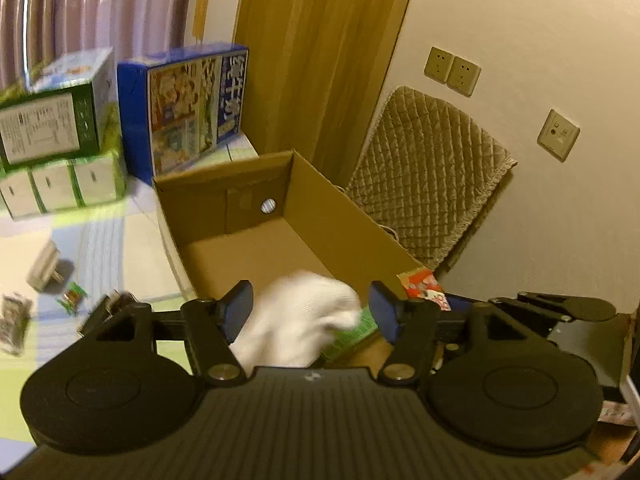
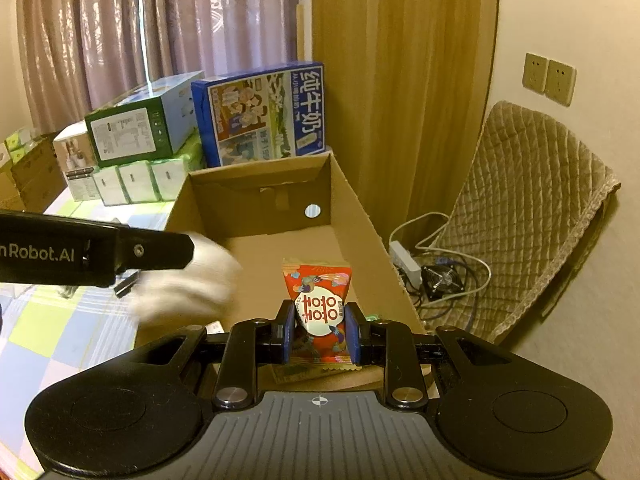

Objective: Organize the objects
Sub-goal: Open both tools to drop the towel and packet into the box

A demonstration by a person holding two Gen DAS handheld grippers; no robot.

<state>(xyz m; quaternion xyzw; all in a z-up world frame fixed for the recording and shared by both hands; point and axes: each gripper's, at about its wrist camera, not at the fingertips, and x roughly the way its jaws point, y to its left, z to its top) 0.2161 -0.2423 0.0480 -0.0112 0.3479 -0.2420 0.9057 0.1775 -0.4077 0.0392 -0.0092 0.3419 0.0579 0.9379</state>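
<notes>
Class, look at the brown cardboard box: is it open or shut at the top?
Open. The brown cardboard box has no lid or flaps across its top; both wrist views look straight down past its walls to its inside floor.

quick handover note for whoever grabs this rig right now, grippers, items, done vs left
Right gripper: jaws shut on the red snack packet, held above the near end of the cardboard box.
Left gripper: jaws open, a blurred white cloth between them; whether it is released is unclear.
Done: a green item lies at the box's near end.
Left: drop the packet into the box, then gather the small items on the checked cover beside it.
</notes>
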